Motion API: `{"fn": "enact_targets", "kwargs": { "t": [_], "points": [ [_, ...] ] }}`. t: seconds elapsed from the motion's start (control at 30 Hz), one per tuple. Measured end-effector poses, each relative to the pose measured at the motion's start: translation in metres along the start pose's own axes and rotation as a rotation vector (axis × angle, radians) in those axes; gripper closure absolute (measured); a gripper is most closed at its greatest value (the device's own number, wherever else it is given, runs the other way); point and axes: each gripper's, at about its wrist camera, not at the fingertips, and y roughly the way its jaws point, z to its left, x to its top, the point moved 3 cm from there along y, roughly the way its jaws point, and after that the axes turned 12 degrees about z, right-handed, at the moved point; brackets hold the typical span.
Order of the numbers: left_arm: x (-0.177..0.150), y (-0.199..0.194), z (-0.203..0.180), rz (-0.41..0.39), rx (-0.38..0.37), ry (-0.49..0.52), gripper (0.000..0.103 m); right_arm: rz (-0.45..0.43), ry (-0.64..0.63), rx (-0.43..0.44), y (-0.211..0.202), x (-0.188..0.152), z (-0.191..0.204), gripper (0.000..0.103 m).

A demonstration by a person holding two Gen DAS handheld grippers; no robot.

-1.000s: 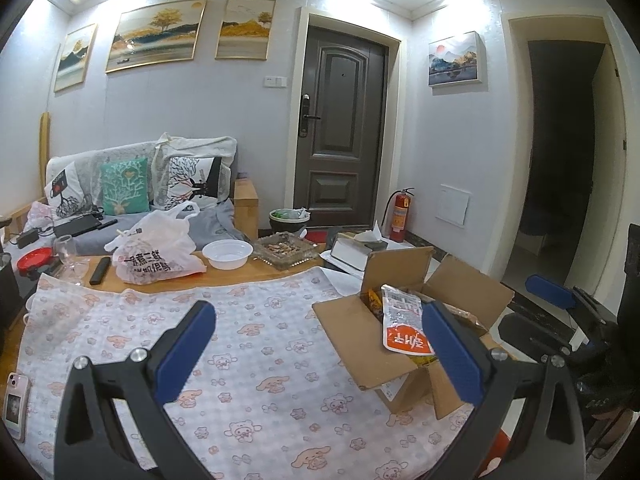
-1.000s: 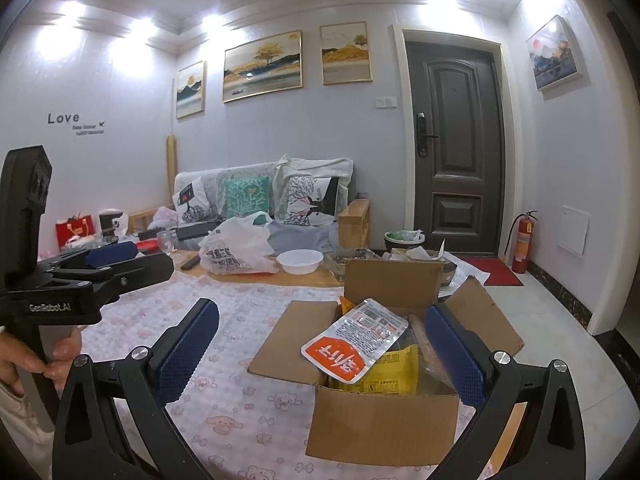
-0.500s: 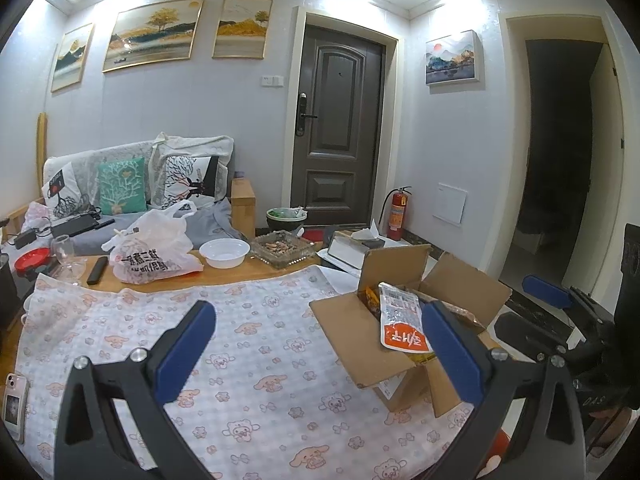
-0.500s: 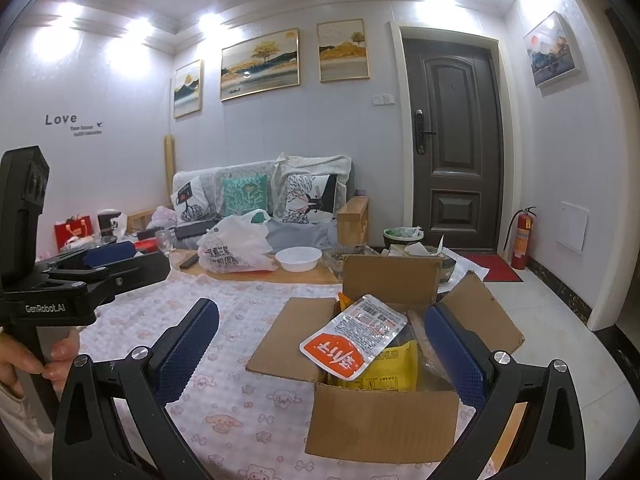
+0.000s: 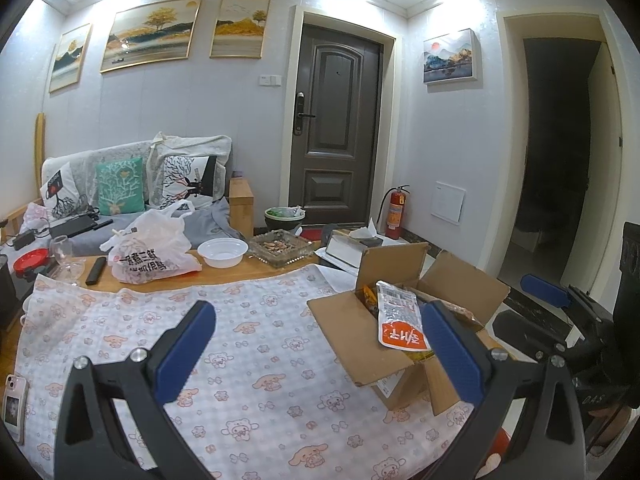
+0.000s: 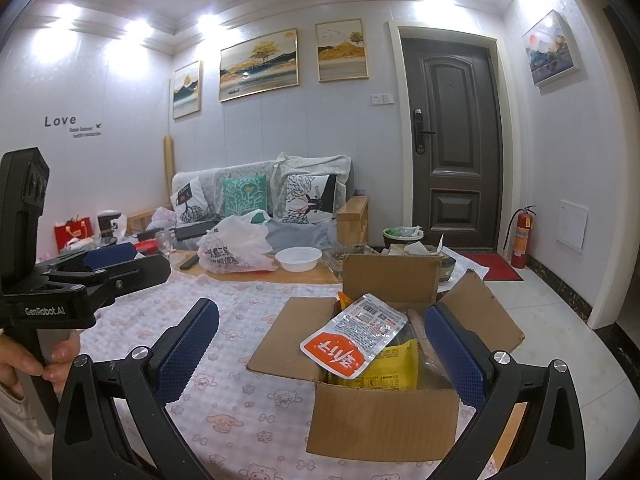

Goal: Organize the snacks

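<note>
- Both claws, left claw (image 5: 316,336) and right claw (image 6: 320,336), gape apart, empty, above the desk (image 5: 256,360).
- Box (image 6: 384,416) sits under the right claw, orange packet (image 6: 352,340) on top, between its fingers.

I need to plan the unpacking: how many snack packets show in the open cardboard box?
2 clearly: an orange-and-white foil packet on top, a yellow packet beneath it. The brown cardboard box probably hides more.

a home living room: a cushioned sofa (image 5: 132,184) at left of the frame, framed landscape paintings (image 5: 150,34) on the upper wall, a dark entrance door (image 5: 338,128) at centre, a cartoon-print tablecloth (image 5: 248,344) below.
</note>
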Motion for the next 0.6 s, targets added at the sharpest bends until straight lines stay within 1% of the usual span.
{"fn": "enact_targets", "kwargs": {
  "t": [0.6],
  "points": [
    [-0.0019,-0.0007,-0.0010,0.003,-0.006,0.006,0.001,0.000,0.003,-0.002,-0.0006,0.0009,0.0010,0.000]
  ]
}}
